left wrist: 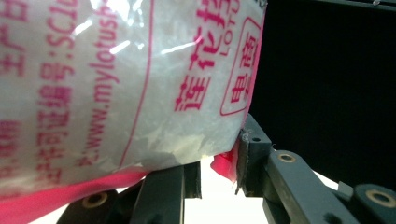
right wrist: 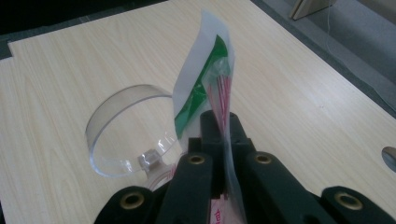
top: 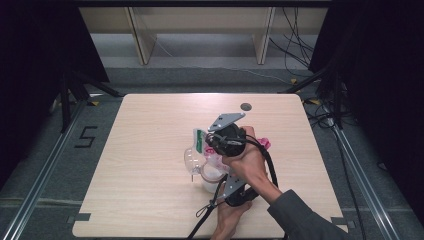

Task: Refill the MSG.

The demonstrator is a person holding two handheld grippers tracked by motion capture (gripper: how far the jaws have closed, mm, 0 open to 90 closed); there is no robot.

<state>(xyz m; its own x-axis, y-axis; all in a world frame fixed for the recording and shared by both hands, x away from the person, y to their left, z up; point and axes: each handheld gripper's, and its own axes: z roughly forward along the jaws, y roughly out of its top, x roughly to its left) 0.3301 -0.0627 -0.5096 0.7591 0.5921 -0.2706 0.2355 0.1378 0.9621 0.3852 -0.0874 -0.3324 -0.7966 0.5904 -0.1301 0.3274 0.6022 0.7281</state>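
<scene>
Plastic bag (top: pixel 209 159): a soft, glossy pouch of thin film, translucent white with pink-red printing, a solid pink band along its lower edge and a green strip near its top corner. It is held above the middle of the table (top: pixel 145 165), toward the near edge, and appears filled with a white granular substance. In the left gripper view the film is crinkled and catches bright highlights.

Right gripper (right wrist: pixel 223 122): its two black jaws are pressed together on the bag's upper edge, the flat film pinched between them and rising above them as a stiff, folded flap. Brass-coloured rivets mark the jaw links.

Left gripper (left wrist: pixel 219 170): its jaws stand partly apart on the bag's pink lower edge; the pink corner lies between them, against the right-hand jaw, and the bulging bag rests on the left-hand jaw.

Measuring cup (right wrist: pixel 126 133): a clear, rigid plastic scoop with a round rim and a short handle, lying just beside the bag on its left in the high view, open mouth tilted.

The table is a pale wood-grain board, smooth and matt, with rounded corners and a small dark round hole (top: pixel 245 106) on the far side of the bag.
</scene>
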